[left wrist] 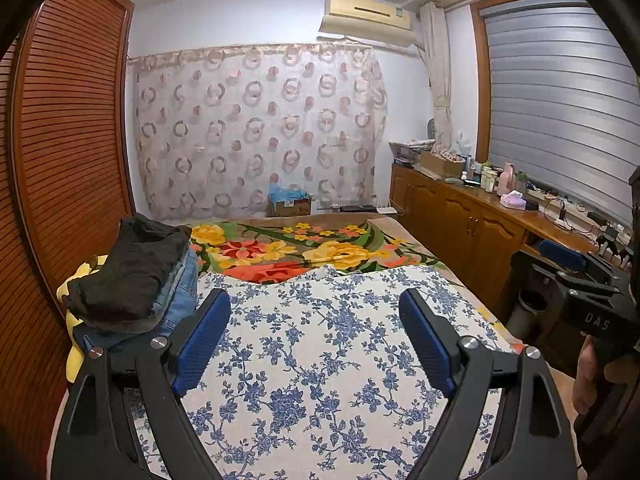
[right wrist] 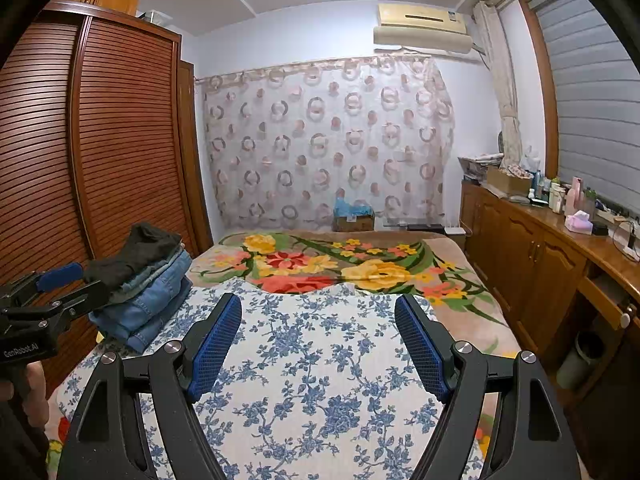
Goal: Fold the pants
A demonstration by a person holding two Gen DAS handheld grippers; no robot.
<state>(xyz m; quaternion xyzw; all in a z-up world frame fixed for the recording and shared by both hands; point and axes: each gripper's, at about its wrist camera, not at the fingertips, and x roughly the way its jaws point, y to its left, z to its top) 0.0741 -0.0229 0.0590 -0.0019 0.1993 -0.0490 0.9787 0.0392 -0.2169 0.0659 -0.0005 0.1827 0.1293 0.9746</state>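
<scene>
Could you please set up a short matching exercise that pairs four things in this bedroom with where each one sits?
Things:
1. Dark folded garment
2. Blue denim jeans, folded
3. Pink tissue box
4. Cream air conditioner

Places:
A. High on the far wall
B. On the wooden sideboard at the right
C. Top of the clothes stack
D. Under the dark garment, on the blue-flowered white cloth

Pairs: 1-C, 2-D, 3-B, 4-A

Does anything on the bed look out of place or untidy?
Nothing stands out. The folded pants sit in a fairly neat pile at the left edge of the bed, and the blue flowered cloth lies flat. Both grippers are open and empty.
</scene>
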